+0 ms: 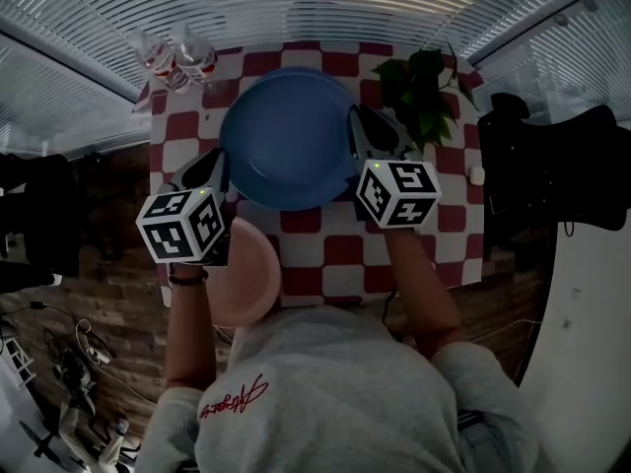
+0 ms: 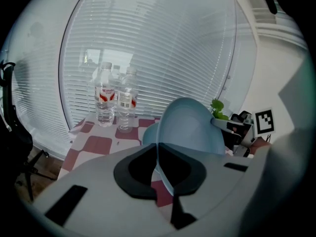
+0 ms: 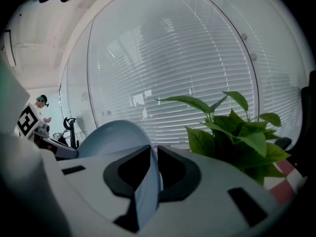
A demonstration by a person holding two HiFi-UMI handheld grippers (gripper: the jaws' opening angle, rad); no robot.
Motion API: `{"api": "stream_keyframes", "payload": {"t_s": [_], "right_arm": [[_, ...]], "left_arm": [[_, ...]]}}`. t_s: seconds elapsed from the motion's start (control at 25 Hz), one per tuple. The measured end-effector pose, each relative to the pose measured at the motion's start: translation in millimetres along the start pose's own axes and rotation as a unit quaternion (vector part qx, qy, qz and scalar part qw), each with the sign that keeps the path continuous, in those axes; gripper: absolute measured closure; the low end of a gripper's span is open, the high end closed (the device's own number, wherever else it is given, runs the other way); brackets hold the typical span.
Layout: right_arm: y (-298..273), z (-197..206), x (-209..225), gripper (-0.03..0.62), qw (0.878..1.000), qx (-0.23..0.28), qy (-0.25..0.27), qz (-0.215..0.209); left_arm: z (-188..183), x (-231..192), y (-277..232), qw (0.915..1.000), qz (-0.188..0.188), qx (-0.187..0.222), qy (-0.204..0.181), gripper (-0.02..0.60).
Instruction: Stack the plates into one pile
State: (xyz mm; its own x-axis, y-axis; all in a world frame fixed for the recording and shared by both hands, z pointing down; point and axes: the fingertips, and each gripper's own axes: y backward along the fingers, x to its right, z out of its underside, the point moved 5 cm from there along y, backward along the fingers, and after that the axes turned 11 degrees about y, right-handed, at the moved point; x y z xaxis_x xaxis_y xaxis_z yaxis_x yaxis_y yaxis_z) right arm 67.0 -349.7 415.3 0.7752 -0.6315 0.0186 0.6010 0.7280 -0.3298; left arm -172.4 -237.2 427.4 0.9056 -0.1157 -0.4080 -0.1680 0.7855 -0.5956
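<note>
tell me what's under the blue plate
Only checked tablecloth shows around the blue plate; anything directly beneath it is covered. The pink plate lies toward the cloth's near edge.

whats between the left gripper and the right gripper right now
The blue plate fills the whole gap, as the head view shows. The left gripper and the right gripper are each shut on opposite sides of its rim.

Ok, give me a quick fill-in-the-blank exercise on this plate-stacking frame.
The left claw and right claw both grip the blue plate by its ___.
The pink plate lies nearest the ___ claw.
___ bottles stand at the table's far left corner.
Missing words: rim; left; Two.
</note>
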Motion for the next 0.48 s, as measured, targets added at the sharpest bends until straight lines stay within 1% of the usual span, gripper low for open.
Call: {"api": "stream_keyframes", "payload": {"t_s": [0.2, 0.48], "right_arm": [[-18.8, 6.5, 6.9, 0.551, 0.999, 0.000, -0.038, 0.003], [-37.1, 11.4, 15.6, 0.551, 0.999, -0.007, -0.034, 0.022]], "left_arm": [[-11.8, -7.0, -14.8, 1.0000, 0.004, 0.002, 0.004, 0.552], [-22.6, -11.8, -34.1, 0.9999, 0.011, 0.006, 0.005, 0.551]]}}
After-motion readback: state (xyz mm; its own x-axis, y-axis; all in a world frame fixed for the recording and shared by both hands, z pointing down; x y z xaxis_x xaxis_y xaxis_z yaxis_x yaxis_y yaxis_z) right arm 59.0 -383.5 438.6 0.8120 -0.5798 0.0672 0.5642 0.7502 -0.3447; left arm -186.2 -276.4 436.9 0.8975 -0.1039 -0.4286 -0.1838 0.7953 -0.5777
